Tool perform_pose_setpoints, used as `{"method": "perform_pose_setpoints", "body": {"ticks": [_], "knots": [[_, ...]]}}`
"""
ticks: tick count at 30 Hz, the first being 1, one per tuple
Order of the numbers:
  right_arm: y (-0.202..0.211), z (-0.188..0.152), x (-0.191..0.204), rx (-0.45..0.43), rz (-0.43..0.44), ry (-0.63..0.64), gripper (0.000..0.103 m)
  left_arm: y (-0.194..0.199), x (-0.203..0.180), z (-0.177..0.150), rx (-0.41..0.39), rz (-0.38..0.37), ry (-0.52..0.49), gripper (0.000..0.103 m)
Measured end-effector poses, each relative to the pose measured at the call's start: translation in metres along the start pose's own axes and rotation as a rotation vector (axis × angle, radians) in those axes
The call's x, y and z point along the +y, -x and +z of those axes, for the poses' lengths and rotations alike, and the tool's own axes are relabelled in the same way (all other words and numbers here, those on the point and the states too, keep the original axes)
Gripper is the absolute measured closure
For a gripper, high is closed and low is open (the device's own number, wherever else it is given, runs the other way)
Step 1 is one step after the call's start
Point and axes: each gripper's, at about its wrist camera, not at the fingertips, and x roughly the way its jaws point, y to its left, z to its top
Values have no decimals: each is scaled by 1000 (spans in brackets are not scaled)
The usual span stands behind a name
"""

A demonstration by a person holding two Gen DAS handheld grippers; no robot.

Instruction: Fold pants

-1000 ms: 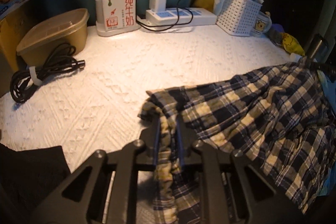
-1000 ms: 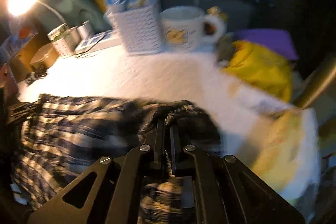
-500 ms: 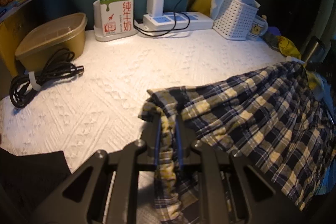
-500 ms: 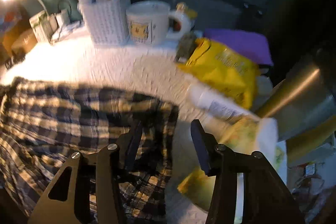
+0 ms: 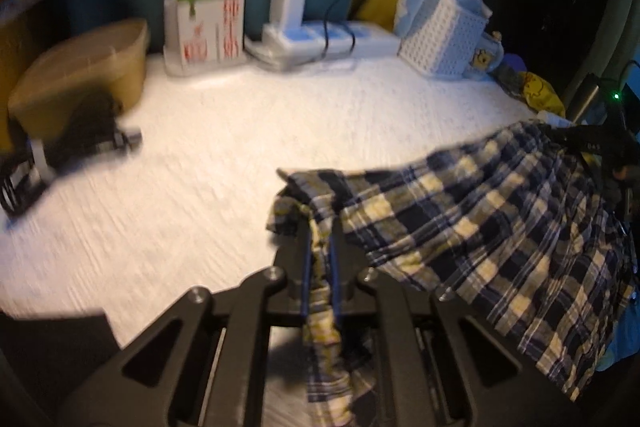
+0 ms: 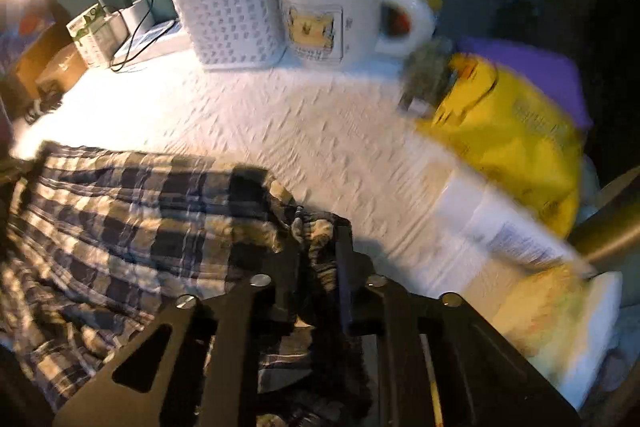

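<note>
Plaid cotton, the pants (image 5: pixel 480 227) lie crumpled on the white textured cover (image 5: pixel 200 155), stretched between both tools. The left gripper (image 5: pixel 320 243) has its jaws pressed together on a gathered edge of the fabric, which hangs down below them. The right gripper (image 6: pixel 318 251) is closing its jaws on a bunched fold at the opposite end; cloth sits between them.

If the right grip catches only a thin layer, that end could slip free on the lift and the fold would go crooked.

Far ahead-left of the left jaws stands a lidded tan tub (image 5: pixel 80 75), contents hidden. Ahead of the right jaws a white lattice basket (image 6: pixel 232 23) holds blue rolled items, with a mug (image 6: pixel 332 15) just beside it, its inside unseen.
</note>
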Motion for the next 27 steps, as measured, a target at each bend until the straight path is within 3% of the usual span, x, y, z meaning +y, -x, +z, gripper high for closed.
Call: {"method": "perform_pose_setpoints", "body": {"ticks": [3,10,12,15,17,18,19,20,22,24,27], "knots": [[20,16,0,-107,-34,-25,88,14,0,30,-63,26,-39,96],[56,62,6,-318,-100,-77,88,37,2,109,-234,182,-135,96],[47,68,5,-308,-102,-84,88,31,5,124,-255,235,-166,94],[7,71,2,-223,-115,-104,85,-1,15,135,-164,272,-180,89],[-23,69,-4,-144,-122,-123,76,-19,25,134,-129,253,-140,84],[-35,66,-8,-104,-106,-135,74,-24,31,132,-115,242,-113,79],[-41,62,-11,-88,-90,-148,64,-25,36,129,-107,240,-93,67],[-40,60,-13,-94,-82,-152,47,-23,41,127,-112,238,-72,61],[-31,57,-13,-124,-86,-143,35,-12,51,124,-126,220,-35,40],[-17,55,-11,-147,-94,-122,35,4,58,122,-151,210,-6,25],[11,45,-7,-187,-95,-99,35,34,57,112,-182,201,7,19]]}}
